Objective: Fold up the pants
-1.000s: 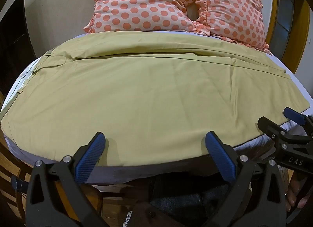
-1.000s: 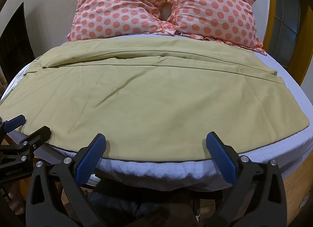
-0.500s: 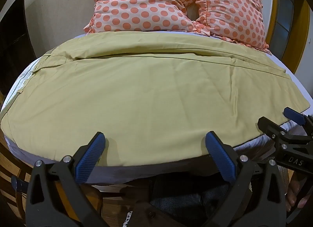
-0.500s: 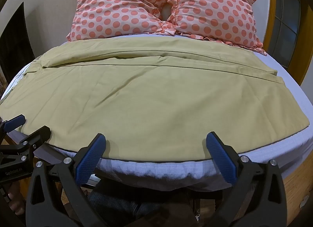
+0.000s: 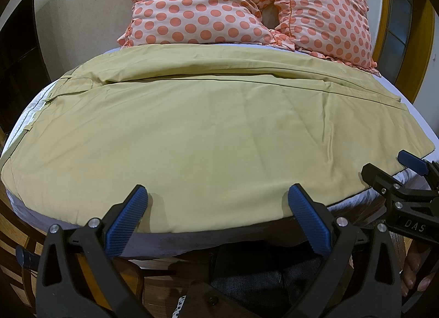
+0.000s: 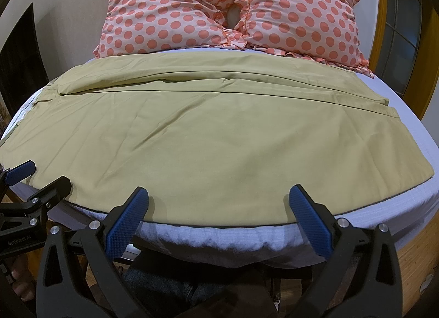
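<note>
Khaki pants (image 5: pixel 214 131) lie flat across the bed, waistband at the left and leg hems at the right; they also fill the right wrist view (image 6: pixel 208 137). One leg lies behind the other, with a seam line between them. My left gripper (image 5: pixel 216 208) is open and empty, hovering at the pants' near edge. My right gripper (image 6: pixel 216 208) is open and empty at the same near edge, further right. Each gripper shows at the side of the other's view: the right one (image 5: pixel 406 178) and the left one (image 6: pixel 35 181).
Two pink pillows with orange dots (image 5: pixel 247 8) (image 6: pixel 230 11) stand at the head of the bed. The white sheet (image 6: pixel 219 238) shows along the near edge of the mattress. A wooden frame and glass panes (image 6: pixel 403 43) are at the right. A dark opening (image 5: pixel 16 60) is at the left.
</note>
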